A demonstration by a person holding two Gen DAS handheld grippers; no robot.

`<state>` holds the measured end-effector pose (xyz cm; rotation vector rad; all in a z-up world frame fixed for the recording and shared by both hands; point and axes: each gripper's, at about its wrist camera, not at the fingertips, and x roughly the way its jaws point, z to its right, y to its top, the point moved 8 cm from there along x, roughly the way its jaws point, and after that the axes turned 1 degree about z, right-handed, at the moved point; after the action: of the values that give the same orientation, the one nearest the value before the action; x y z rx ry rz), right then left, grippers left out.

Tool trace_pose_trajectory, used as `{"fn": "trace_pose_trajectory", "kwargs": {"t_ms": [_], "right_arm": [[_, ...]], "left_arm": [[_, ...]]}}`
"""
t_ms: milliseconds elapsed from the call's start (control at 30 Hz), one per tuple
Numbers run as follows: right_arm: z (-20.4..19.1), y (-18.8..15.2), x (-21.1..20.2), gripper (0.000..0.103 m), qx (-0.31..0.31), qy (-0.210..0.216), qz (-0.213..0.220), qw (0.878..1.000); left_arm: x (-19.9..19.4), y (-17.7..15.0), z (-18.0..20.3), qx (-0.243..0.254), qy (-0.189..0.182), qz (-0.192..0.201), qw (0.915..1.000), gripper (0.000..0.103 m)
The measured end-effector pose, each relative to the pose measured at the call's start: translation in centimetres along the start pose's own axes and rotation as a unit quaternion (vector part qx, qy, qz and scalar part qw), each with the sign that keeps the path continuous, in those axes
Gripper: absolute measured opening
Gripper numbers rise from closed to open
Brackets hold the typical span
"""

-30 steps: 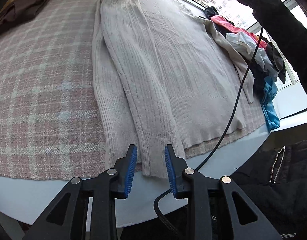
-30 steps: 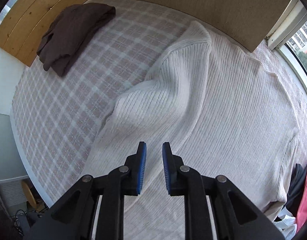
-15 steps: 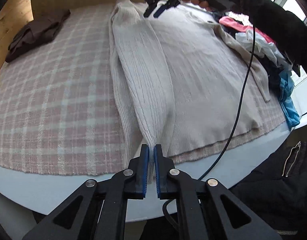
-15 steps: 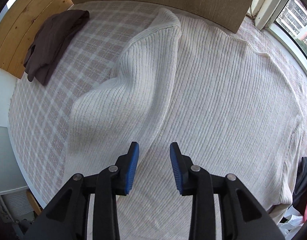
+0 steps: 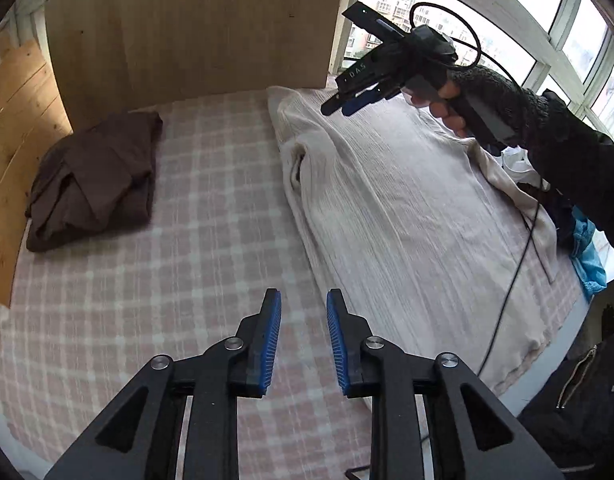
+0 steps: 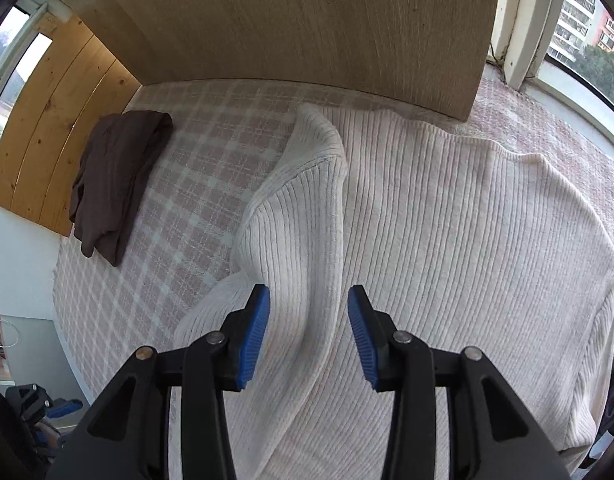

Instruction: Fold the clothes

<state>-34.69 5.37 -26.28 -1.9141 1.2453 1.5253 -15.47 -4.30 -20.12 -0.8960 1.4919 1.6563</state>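
Table [image 5: 155, 280] covered by a pink-and-white plaid cloth [image 6: 195, 184]; wooden panel [image 5: 195, 24] stands along the far edge, plank wall [image 5: 15, 128] on the left, windows [image 5: 487, 40] on the right. Cream ribbed sweater [image 6: 447, 240] lies flat on the right half of the cloth, one sleeve [image 6: 303, 216] folded in over the body. Folded brown garment [image 5: 91, 176] far left, well apart from it. Mixed clothes pile [image 5: 579, 232] at the right edge, just past the sweater. Open plaid between sweater and brown garment; near table rim bare.

Left gripper [image 5: 303, 340]: jaws have just been opening, now spread with nothing between, over plaid beside the sweater. Right gripper [image 6: 309, 336]: jaws opening too, spread, empty, above the folded sleeve. A black cable [image 5: 511, 280] crosses the sweater's right side.
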Motion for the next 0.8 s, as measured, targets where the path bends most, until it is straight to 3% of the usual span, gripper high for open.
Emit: {"fn": "trace_pose_trajectory", "kwargs": {"t_ms": [200,433,600,667,800], "right_arm": [[1.5,0.2,1.4,0.04,0.026,0.033,-0.006,0.999],[2.6,1.0,2.0,0.04,0.05,0.073,0.003,0.996],[2.2,2.4,2.6,0.04,0.047,0.079,0.016,0.996],[2.1,3.1,2.8,0.04,0.052,0.085,0.023,0.995],[1.5,4.5,3.3,0.04,0.054,0.109,0.035,0.992]], "left_arm": [[8.6,6.5,-0.6,0.044,-0.058,-0.02,0.9971,0.022],[13.1,7.9,0.9,0.105,-0.108,-0.047,0.9875,0.023],[14.5,8.9,1.2,0.126,-0.08,-0.034,0.9882,0.022],[15.1,8.9,1.1,0.113,-0.083,-0.03,0.9897,0.01],[14.4,8.8,0.5,0.071,-0.085,0.008,0.9938,0.007]]}}
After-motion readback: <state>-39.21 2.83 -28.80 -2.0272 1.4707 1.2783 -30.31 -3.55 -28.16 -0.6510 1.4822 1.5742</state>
